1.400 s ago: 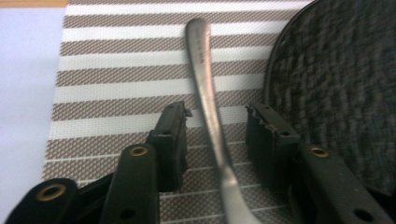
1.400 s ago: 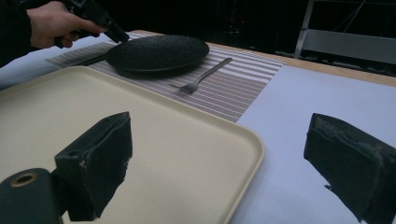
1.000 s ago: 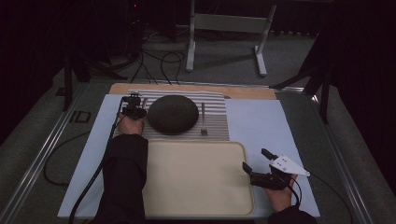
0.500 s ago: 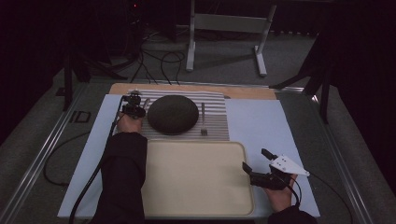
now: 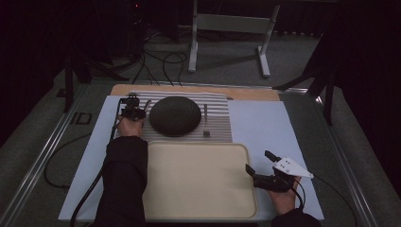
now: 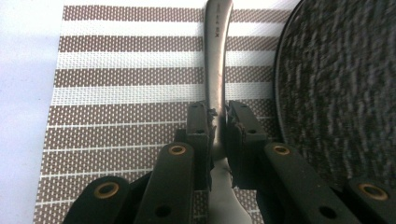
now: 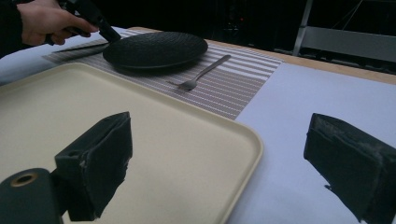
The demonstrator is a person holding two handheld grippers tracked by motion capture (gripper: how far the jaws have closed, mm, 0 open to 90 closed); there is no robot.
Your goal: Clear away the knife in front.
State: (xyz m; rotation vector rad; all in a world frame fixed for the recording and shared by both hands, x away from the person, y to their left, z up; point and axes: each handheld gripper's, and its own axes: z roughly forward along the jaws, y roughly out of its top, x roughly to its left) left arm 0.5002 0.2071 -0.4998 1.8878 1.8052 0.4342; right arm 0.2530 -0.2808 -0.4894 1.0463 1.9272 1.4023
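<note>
At the far left of the striped placemat (image 5: pixel 217 124), the left gripper (image 5: pixel 133 111) has its jaws pinched onto a piece of metal cutlery (image 6: pixel 216 70), gripping the flat handle partway along; which utensil it is I cannot tell, as the working end is hidden under the jaws. The handle lies on the mat, running away from the gripper, just beside the rim of the dark round plate (image 5: pixel 175 115). The person's left hand (image 7: pixel 44 21) and black sleeve (image 5: pixel 124 182) reach up along the left edge of the cream tray (image 5: pixel 198 182).

The plate sits in the middle of the placemat. To its right, apart from it, a fork (image 5: pixel 206 121) lies on the stripes with its tines pointing toward the tray.

The tray lies on the pale blue sheet (image 5: pixel 265 123) covering the table, just in front of the placemat.

At the tray's right edge, the right gripper (image 5: pixel 259 163) hangs with its jaws spread wide, holding nothing: one jaw over the tray's corner, the other over the blue sheet.
</note>
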